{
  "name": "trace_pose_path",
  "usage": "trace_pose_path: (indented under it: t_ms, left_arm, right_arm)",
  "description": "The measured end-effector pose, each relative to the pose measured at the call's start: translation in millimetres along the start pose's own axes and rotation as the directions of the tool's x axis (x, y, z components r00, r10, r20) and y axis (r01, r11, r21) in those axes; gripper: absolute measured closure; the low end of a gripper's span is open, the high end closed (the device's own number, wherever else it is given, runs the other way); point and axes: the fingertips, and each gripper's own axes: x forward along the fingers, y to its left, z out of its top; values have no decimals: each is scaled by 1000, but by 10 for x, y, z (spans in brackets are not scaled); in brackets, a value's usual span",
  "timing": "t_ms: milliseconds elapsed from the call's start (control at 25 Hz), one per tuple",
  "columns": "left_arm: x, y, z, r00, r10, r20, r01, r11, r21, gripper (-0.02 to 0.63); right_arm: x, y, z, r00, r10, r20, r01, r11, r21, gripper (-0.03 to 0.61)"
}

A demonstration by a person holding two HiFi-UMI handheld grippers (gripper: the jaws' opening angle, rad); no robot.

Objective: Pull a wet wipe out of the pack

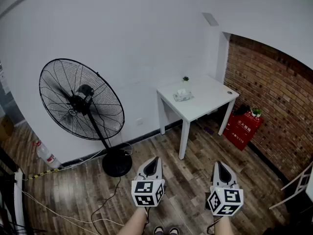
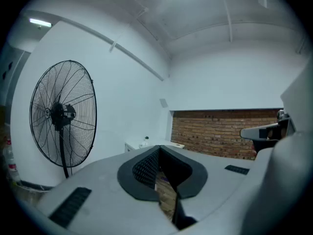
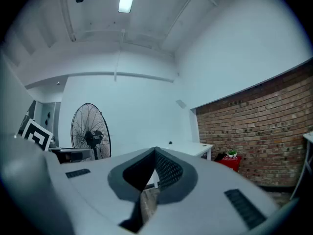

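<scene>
The wet wipe pack (image 1: 183, 95) lies on a small white table (image 1: 208, 99) against the far wall, beside a tiny potted plant (image 1: 186, 79). Both grippers are held low over the wooden floor, well short of the table. My left gripper (image 1: 153, 159) has its jaws closed tip to tip with nothing between them, and my right gripper (image 1: 218, 164) is the same. In the left gripper view the left gripper (image 2: 159, 147) points toward the distant table (image 2: 142, 145). In the right gripper view the right gripper (image 3: 155, 150) points toward the table (image 3: 190, 147). The pack is too small to make out in either gripper view.
A large black pedestal fan (image 1: 82, 99) stands left of the table, its round base (image 1: 117, 163) just ahead of my left gripper. A red box (image 1: 243, 126) sits by the brick wall (image 1: 274, 97). Cables (image 1: 98, 207) run across the floor, and a bottle (image 1: 46, 155) lies at the left.
</scene>
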Motion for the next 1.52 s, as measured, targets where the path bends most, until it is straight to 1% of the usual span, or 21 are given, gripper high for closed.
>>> trace_pose_path:
  t_ms: [120,280,520,800,1120,1400,1520]
  left_arm:
    - [10,-39,17,1000,-8,7,7,1000,25,614]
    - [25,-28,38,1000,-10,9,10,1000,30,614]
    - [29,106,36,1000,-1,2,1,1000,20,614]
    - [35,266,61,1000,2,7,-2,1000,4,614]
    - [77,379,21,1000,6,-2,-6,1000,-13,614]
    - [154,384,-47,1000,17,-13,-17,1000,-20,614]
    - [198,352,-57,1000,24,-15,-24,999,-23,614]
  right_arm:
    - [13,-7,-23,1000,2,-1,-2,1000,-1,578]
    - [16,3,-46,1000,1,-6,-1,1000,4,578]
    - [64,77,-49,1000,16,13,-16,998,61,577]
    - [138,190,-20,1000,6,22,-7,999,45,575]
    - [190,223,-75,1000,-3,-2,3,999,46,523]
    - [243,153,-117,1000,-10,-14,10,999,40,477]
    - [269,82,-110,1000,-11,-13,11,999,41,472]
